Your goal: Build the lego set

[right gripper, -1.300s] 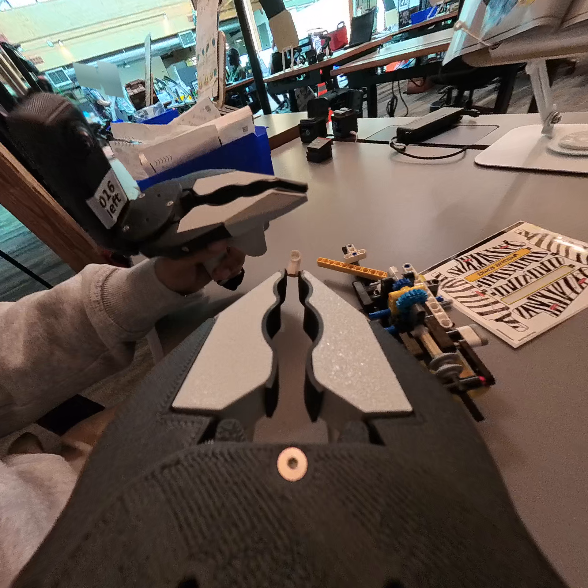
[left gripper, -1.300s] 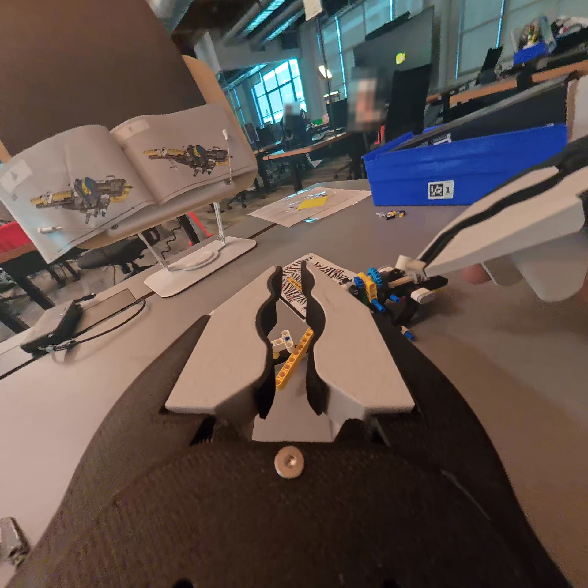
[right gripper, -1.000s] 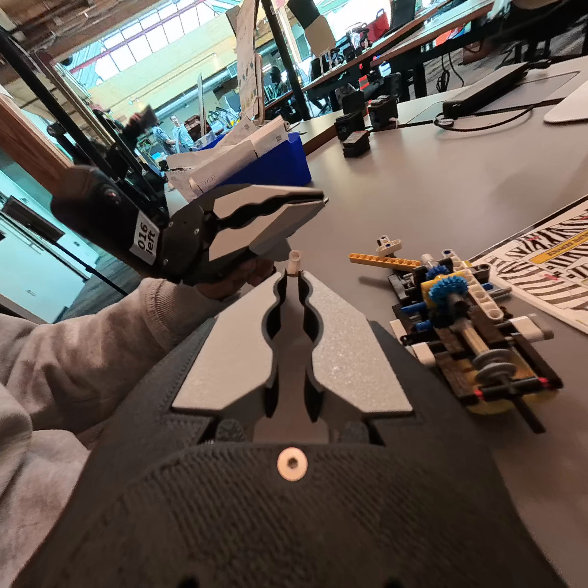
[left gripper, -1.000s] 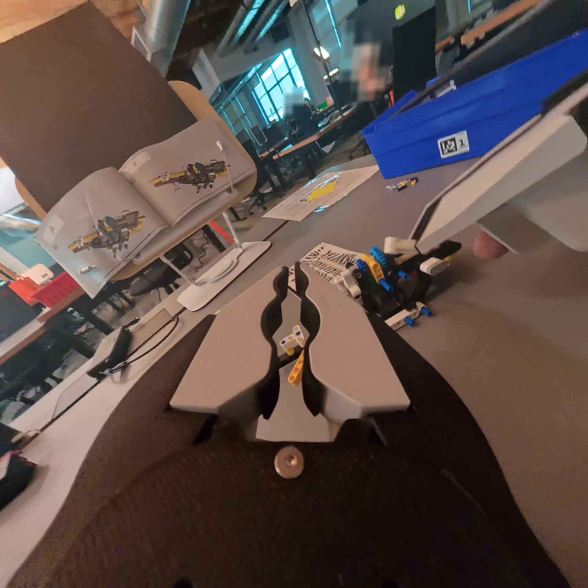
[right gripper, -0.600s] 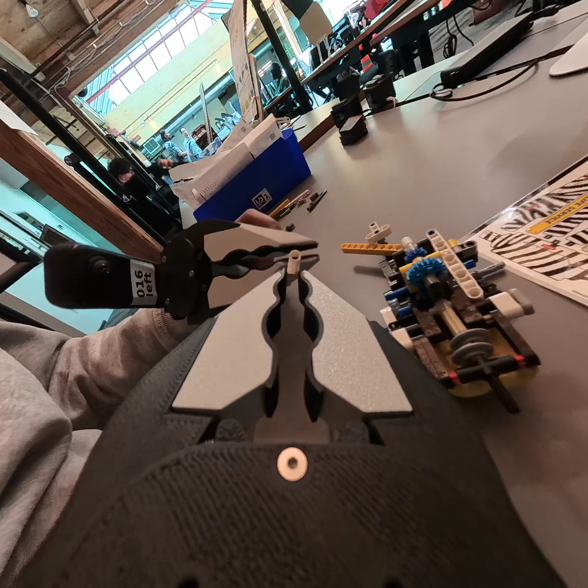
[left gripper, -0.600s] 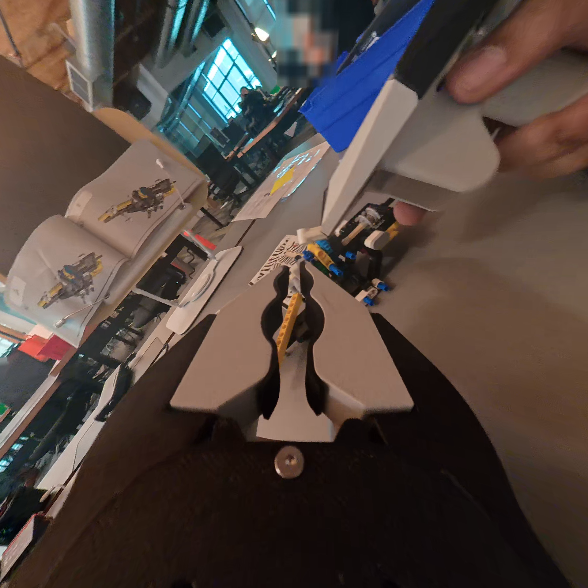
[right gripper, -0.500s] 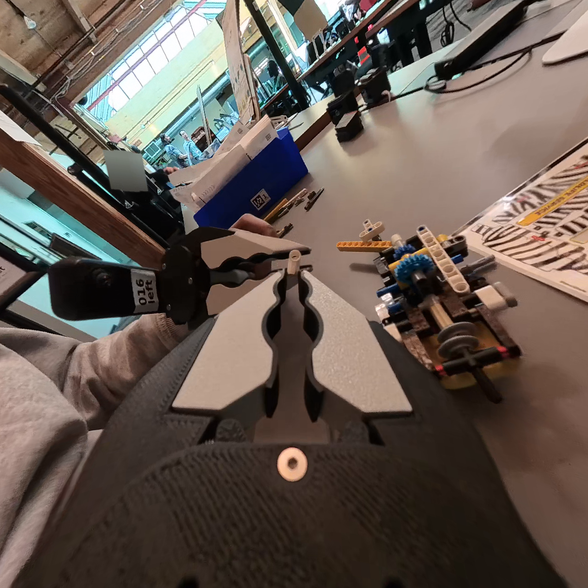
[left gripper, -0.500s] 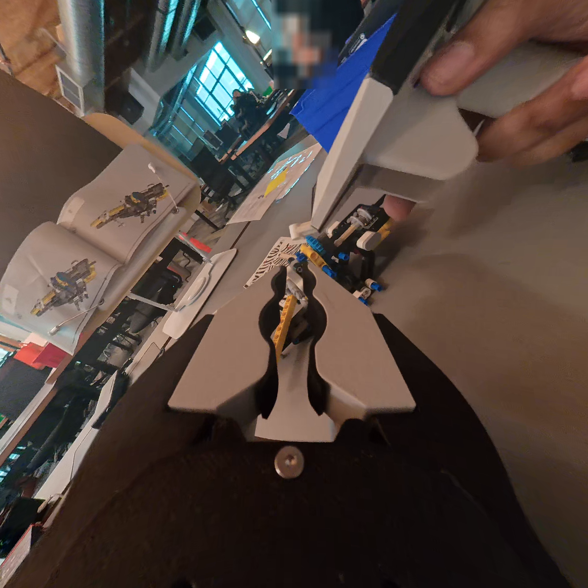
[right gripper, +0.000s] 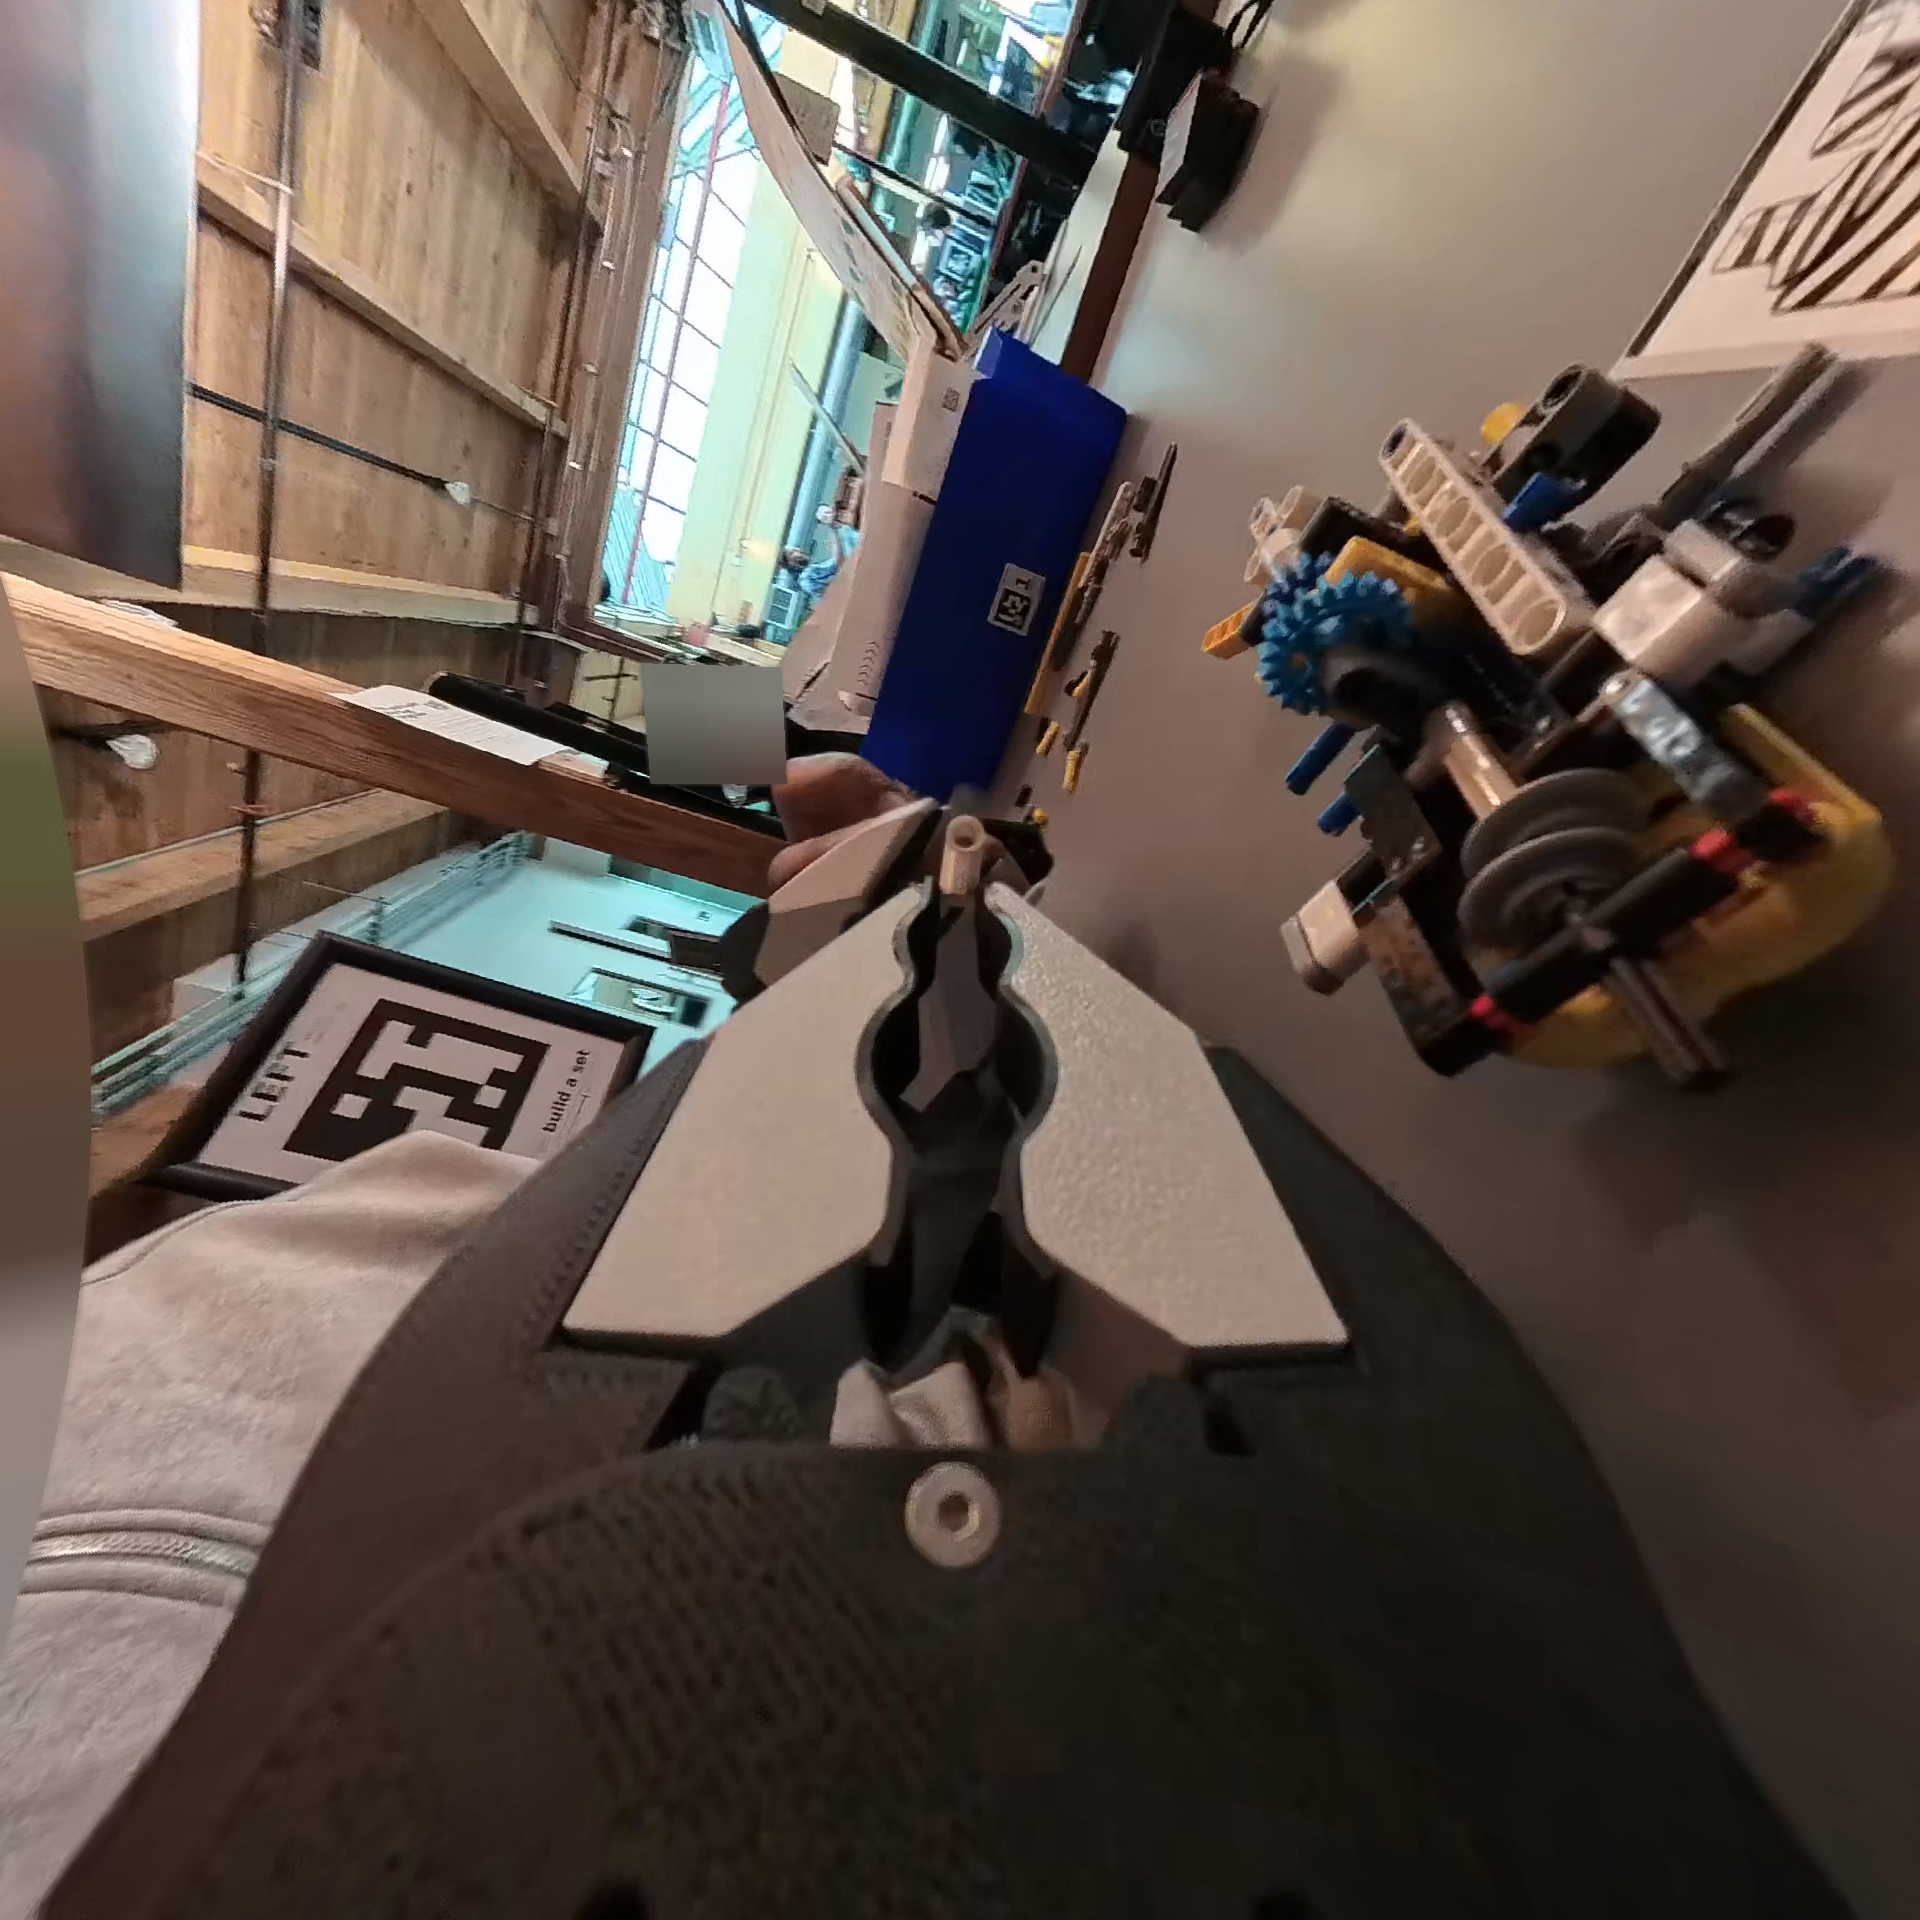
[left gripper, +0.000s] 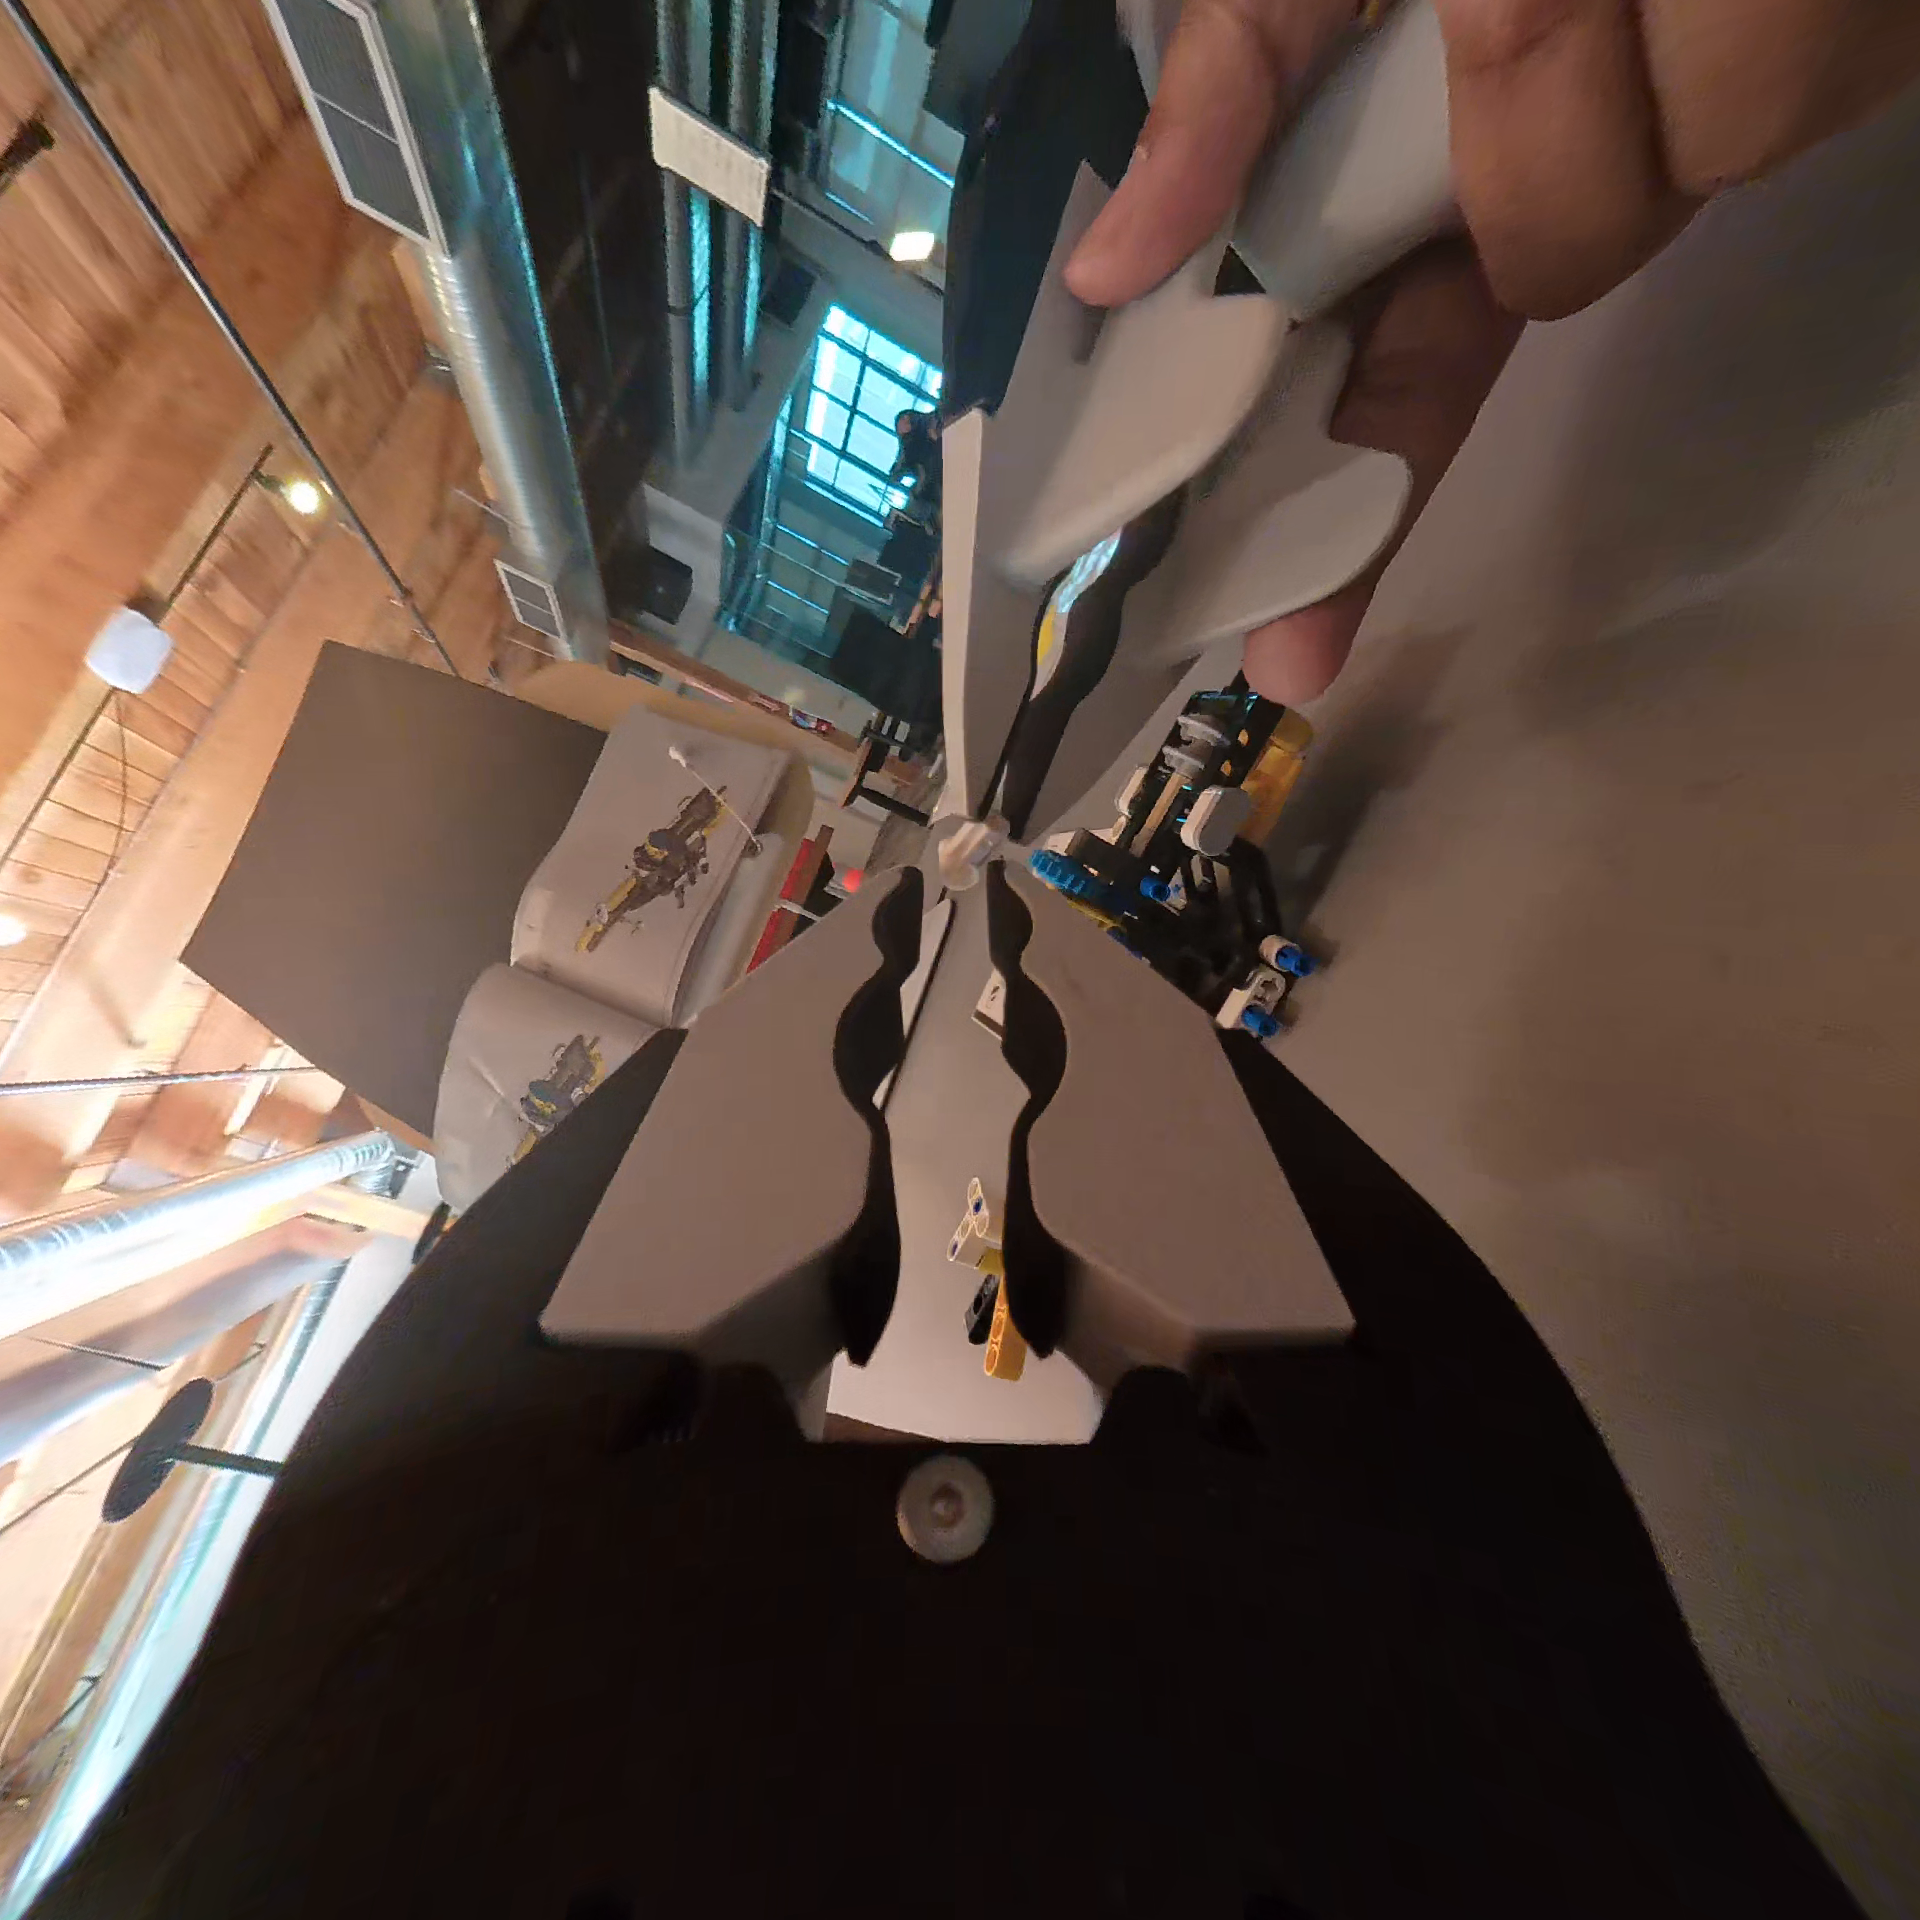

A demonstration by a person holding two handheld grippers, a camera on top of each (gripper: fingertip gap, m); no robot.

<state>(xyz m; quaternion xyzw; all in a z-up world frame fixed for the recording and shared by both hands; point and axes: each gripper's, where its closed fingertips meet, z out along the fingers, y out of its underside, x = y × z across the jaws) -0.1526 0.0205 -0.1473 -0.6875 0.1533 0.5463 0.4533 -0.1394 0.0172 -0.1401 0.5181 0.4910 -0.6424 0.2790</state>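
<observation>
My right gripper is shut on a small white peg that sticks out past its tips. In the left wrist view the right gripper comes in from above, and the peg sits just at the tips of my left gripper. The left jaws stand a little apart, one on each side of the peg. The partly built lego model lies on the grey table, also visible in the left wrist view. A yellow beam with a white piece shows through the left finger gap.
Both views are rolled steeply, with the table to the right. An open instruction booklet stands on a stand. A blue bin has loose parts beside it. A striped sticker sheet lies far right. A hand holds the right gripper.
Both grippers have rolled and closed in on each other. The left gripper's tips have moved from over the yellow beam up to the white peg in the right gripper.
</observation>
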